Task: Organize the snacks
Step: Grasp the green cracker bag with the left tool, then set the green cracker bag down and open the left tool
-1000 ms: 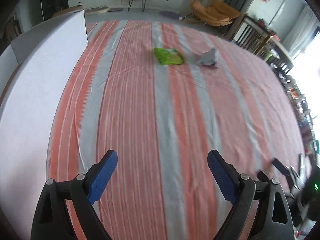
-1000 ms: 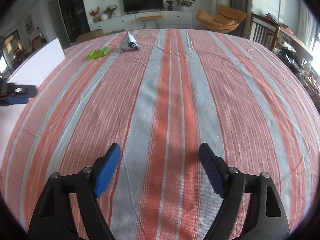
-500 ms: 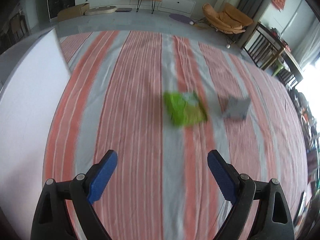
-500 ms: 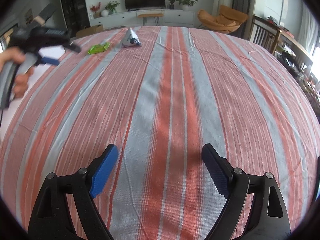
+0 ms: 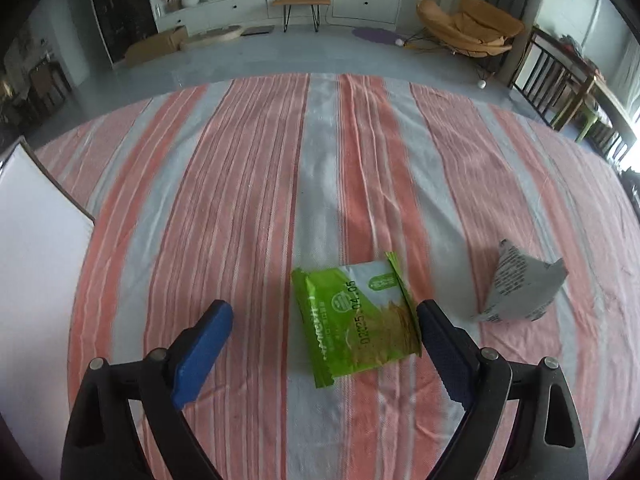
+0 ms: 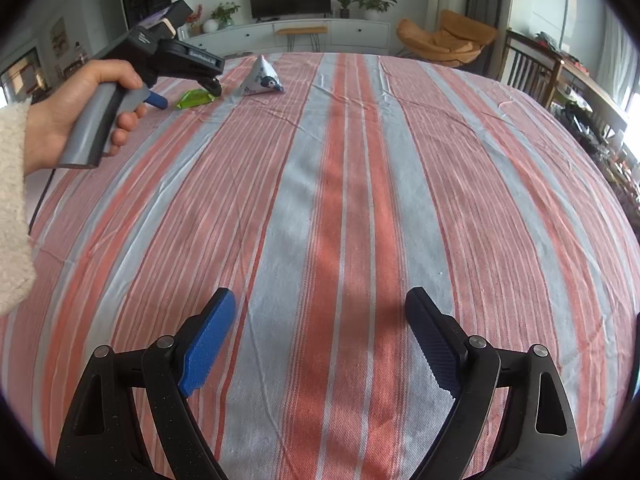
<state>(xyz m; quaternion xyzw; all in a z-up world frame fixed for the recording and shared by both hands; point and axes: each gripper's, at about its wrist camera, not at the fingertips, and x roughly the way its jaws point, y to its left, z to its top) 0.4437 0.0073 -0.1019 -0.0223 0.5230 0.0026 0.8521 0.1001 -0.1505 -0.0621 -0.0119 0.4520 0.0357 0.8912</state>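
Observation:
A flat green snack packet (image 5: 356, 328) lies on the striped tablecloth (image 5: 240, 200). My left gripper (image 5: 322, 312) hangs open just above it, the packet showing between the blue fingers and closer to the right one. No pad presses on it. A grey pyramid-shaped snack packet (image 5: 520, 292) sits a little to its right. In the right wrist view the same green packet (image 6: 196, 98) and pyramid packet (image 6: 262, 78) lie at the far left, with the left gripper (image 6: 186, 94) over the green one. My right gripper (image 6: 320, 300) stands open over bare cloth, holding nothing.
A white board (image 5: 36, 240) lies on the table's left side. A person's hand (image 6: 80, 108) in a cream sleeve (image 6: 12, 208) holds the left gripper's handle. Beyond the table's far edge are chairs (image 6: 444, 40) and a TV cabinet (image 6: 304, 32).
The left gripper has travelled across the table to the green packet, which went from far ahead to between its fingers. The right gripper stayed in place and its jaws widened slightly.

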